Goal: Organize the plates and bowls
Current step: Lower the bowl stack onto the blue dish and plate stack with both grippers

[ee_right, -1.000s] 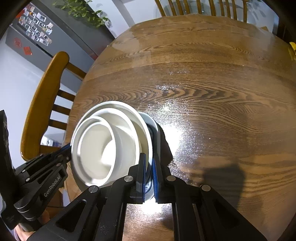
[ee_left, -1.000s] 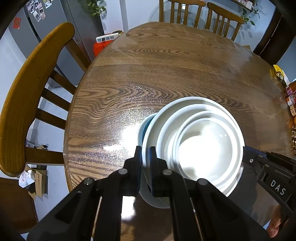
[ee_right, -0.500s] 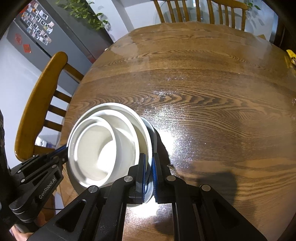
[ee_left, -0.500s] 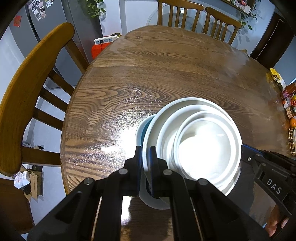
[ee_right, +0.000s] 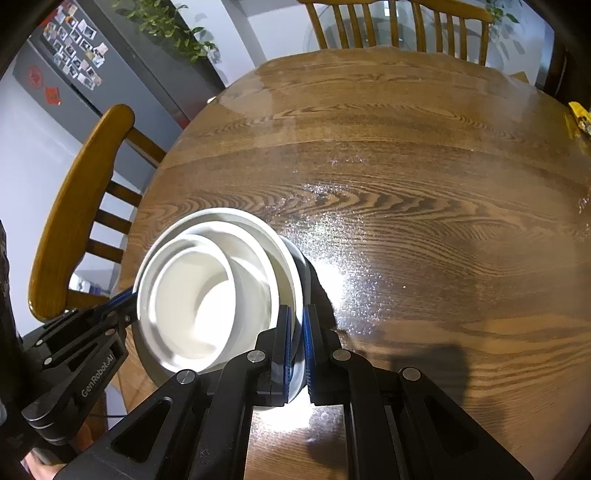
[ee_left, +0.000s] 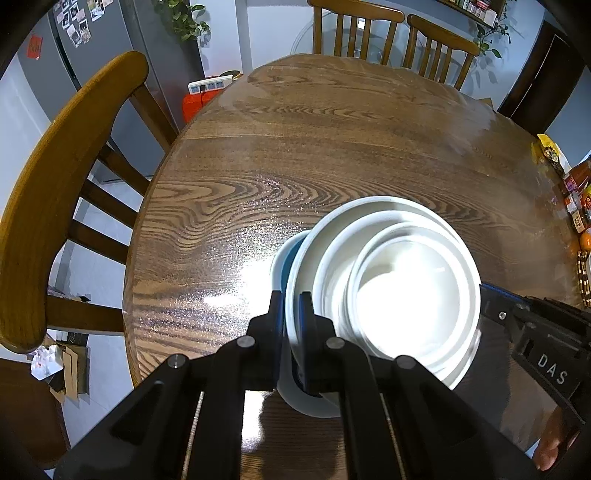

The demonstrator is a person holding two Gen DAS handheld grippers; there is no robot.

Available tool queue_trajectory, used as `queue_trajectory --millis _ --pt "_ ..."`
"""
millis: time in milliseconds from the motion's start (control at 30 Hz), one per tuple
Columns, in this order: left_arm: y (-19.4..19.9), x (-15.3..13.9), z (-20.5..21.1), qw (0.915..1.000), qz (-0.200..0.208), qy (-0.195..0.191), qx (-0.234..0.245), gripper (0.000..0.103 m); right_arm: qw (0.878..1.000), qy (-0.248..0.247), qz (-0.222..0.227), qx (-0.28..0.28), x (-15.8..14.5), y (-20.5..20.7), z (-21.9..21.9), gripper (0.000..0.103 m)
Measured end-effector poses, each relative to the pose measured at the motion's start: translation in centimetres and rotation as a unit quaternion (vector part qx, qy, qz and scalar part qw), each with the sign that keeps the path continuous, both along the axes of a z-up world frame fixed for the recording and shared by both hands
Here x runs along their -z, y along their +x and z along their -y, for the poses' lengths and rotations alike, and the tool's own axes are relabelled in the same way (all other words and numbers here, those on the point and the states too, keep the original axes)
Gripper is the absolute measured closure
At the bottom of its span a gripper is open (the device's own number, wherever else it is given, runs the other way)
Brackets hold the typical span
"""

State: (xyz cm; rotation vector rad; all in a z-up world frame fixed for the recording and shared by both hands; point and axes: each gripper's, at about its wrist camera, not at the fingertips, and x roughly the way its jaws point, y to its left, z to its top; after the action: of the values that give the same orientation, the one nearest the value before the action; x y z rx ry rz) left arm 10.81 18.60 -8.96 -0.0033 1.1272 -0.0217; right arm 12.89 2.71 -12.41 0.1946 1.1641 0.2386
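A stack of nested white bowls sits in a pale plate with a blue inside. It is over the near left part of the round wooden table, and a dark shadow under it suggests it is just off the wood. My left gripper is shut on the plate's left rim. My right gripper is shut on the opposite rim. Each wrist view shows the other gripper across the stack: the right gripper and the left gripper.
A wooden chair stands at the table's left edge and two more at the far side. Packets and jars crowd the table's right edge. A grey fridge and a power strip are beyond. A hand shows at the lower right.
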Motion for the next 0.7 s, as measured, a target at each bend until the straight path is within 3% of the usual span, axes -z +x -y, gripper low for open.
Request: queue_trajectory --millis 133,700 --pt "-0.14 -0.76 0.2 0.9998 0.015 0.013 0.001 0.099 1.0 0.0 0.003 -0.002 -0.08 -0.05 -0.1 0.093" --pt "-0.29 -0.72 0.07 0.9998 0.016 0.011 -0.002 0.099 1.0 -0.001 0.005 -0.003 -0.3 -0.25 -0.33 0.093"
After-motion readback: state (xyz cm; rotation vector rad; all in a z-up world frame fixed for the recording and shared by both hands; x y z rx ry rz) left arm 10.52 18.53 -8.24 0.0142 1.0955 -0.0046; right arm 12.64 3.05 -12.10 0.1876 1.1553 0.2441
